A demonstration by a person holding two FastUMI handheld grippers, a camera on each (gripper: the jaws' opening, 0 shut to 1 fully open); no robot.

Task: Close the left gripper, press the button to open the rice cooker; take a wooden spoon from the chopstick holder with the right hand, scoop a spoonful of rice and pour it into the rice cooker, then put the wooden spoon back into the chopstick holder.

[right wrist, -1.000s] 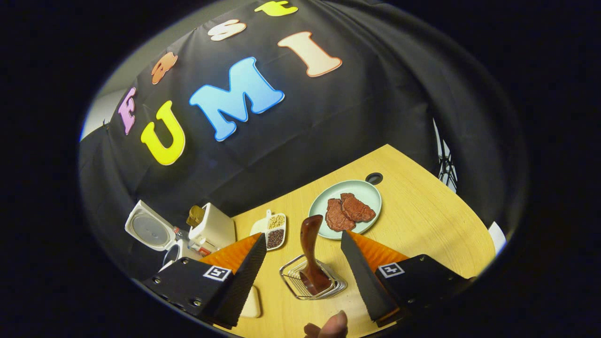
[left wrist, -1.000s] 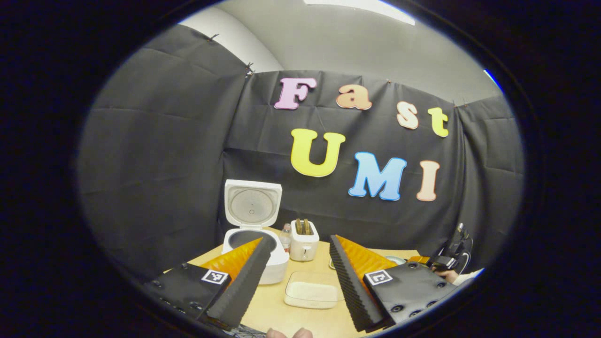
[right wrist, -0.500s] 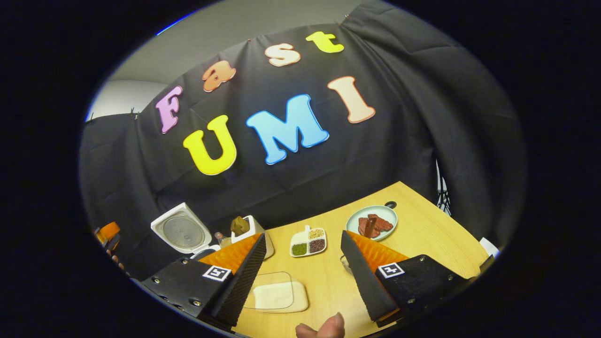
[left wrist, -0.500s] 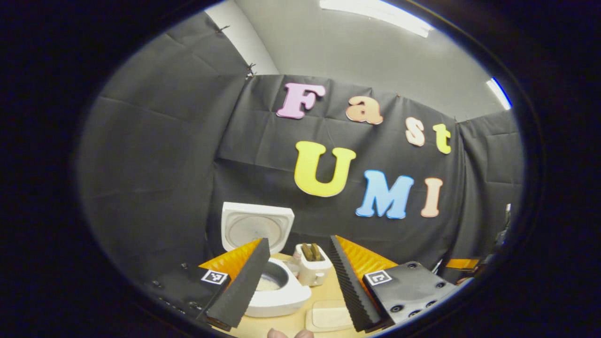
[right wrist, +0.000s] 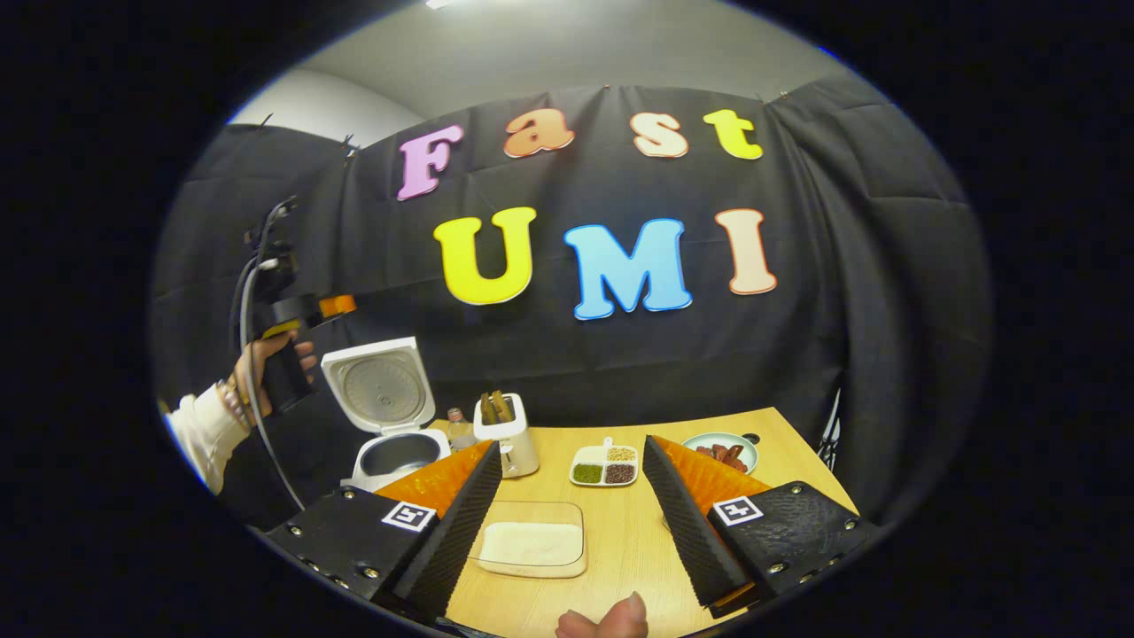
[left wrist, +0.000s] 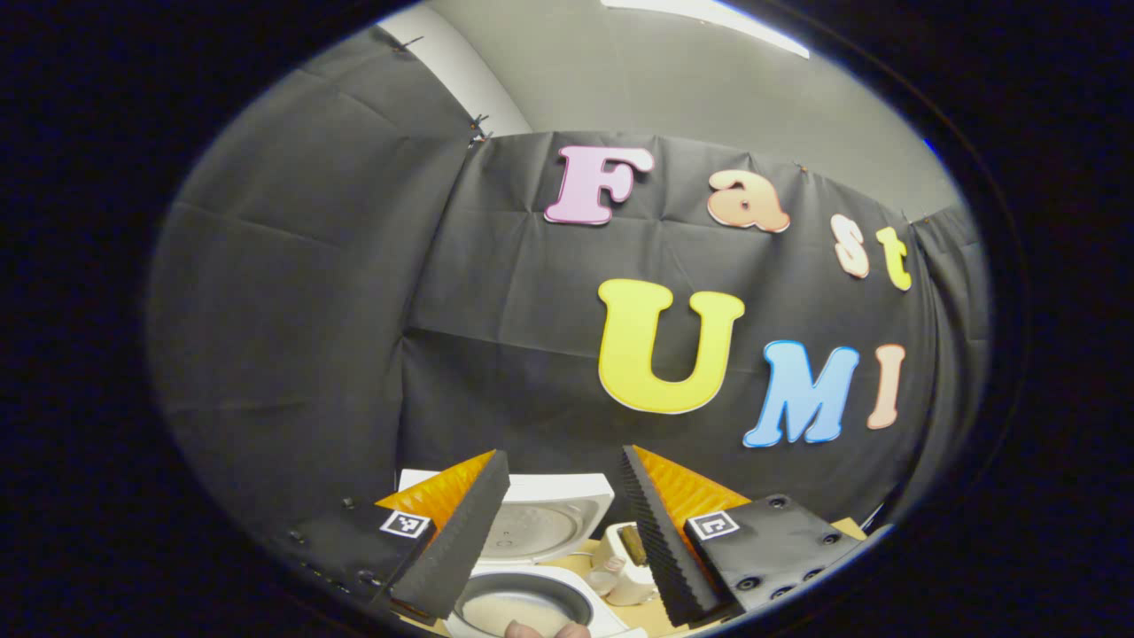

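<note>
In the right gripper view the white rice cooker (right wrist: 394,454) stands at the table's far left with its lid (right wrist: 379,385) raised. A shallow clear tray of rice (right wrist: 532,542) lies just ahead between my fingers. My right gripper (right wrist: 569,443) is open and holds nothing, high above the table's near edge. A hand (right wrist: 266,359) holds the left gripper (right wrist: 297,315) up in the air left of the cooker. In the left gripper view my left gripper (left wrist: 563,454) is open and empty above the cooker's pot (left wrist: 523,610), which has pale rice inside.
A white toaster (right wrist: 512,434) with brown slices stands right of the cooker, with a small bottle (right wrist: 456,427) between them. A four-part dish of grains (right wrist: 605,465) and a plate of meat (right wrist: 722,452) sit farther right on the wooden table (right wrist: 620,549).
My right gripper drew back and rose from the wire holder, leaving the wooden spoon in it. My left gripper rose and moved over the open cooker.
</note>
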